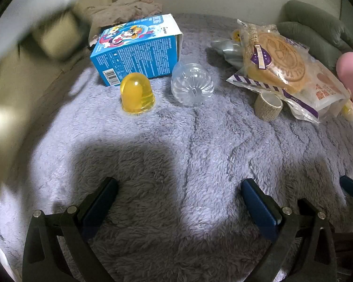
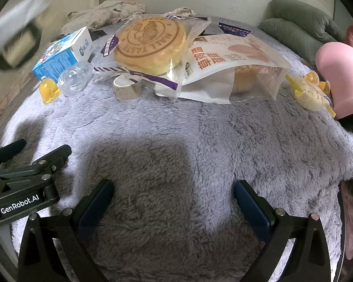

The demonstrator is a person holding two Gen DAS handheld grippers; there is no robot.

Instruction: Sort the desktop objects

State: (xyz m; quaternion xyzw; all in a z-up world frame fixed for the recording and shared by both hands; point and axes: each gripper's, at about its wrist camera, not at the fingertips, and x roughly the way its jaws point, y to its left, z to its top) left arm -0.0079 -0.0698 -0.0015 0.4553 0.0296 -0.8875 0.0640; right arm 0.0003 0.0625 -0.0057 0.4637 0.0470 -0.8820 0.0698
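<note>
On a fluffy grey blanket (image 1: 176,145) lie a blue cartoon box (image 1: 138,51), a yellow dome capsule (image 1: 137,94), a clear ribbed capsule half (image 1: 191,84), a beige tape roll (image 1: 268,105) and bagged round cakes (image 1: 280,63). My left gripper (image 1: 178,188) hovers open over bare blanket, well short of them. In the right wrist view my right gripper (image 2: 173,190) is open too, with the cake bag (image 2: 150,44), an egg-cake bag (image 2: 233,68), the tape roll (image 2: 127,89) and a yellow wrapped snack (image 2: 309,94) ahead. The left gripper (image 2: 35,151) shows at the left.
A pink cylinder (image 2: 341,77) stands at the right edge beside green cushions (image 2: 301,23). Crumpled cloth (image 1: 124,9) lies behind the blue box near the wall. A blurred pale object (image 1: 23,23) hangs at the upper left. A dark-rimmed object (image 2: 348,218) sits by the blanket's right edge.
</note>
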